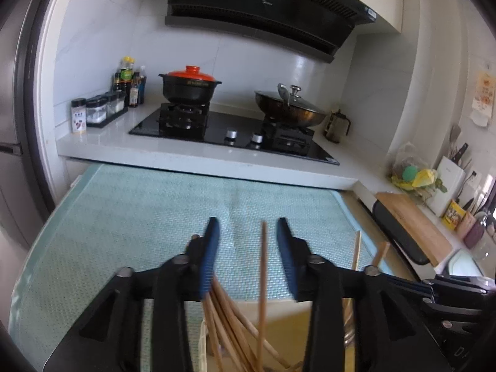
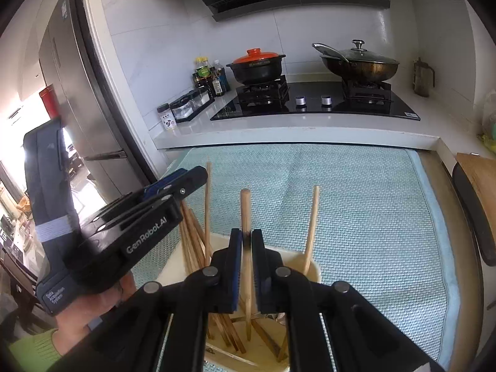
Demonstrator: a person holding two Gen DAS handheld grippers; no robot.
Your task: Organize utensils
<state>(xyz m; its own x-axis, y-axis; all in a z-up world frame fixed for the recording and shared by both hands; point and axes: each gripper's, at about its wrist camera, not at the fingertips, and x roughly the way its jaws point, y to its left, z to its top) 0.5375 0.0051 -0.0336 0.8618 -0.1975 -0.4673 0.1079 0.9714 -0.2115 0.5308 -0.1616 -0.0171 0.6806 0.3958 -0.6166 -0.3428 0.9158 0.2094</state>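
Observation:
A cream utensil holder (image 2: 311, 268) stands on a teal mat (image 2: 356, 210) and holds several wooden chopsticks (image 2: 192, 241) leaning left. My right gripper (image 2: 246, 235) is open by only a sliver around an upright wooden chopstick (image 2: 245, 204), whose lower end rests inside the holder. Another chopstick (image 2: 311, 226) leans at the holder's right. My left gripper (image 1: 248, 226) stands open above the holder (image 1: 288, 325), with one upright chopstick (image 1: 263, 263) between its pads, untouched. It also appears at left in the right wrist view, left gripper (image 2: 198, 175), held by a hand (image 2: 93, 310).
Beyond the mat rises a white counter edge (image 1: 201, 158) with a black hob (image 1: 235, 133), a clay pot with a red lid (image 1: 189, 86) and a lidded wok (image 1: 288, 105). Condiment bottles (image 1: 127, 83) stand at back left, a fridge (image 2: 71, 99) at left, a cutting board (image 1: 412, 223) at right.

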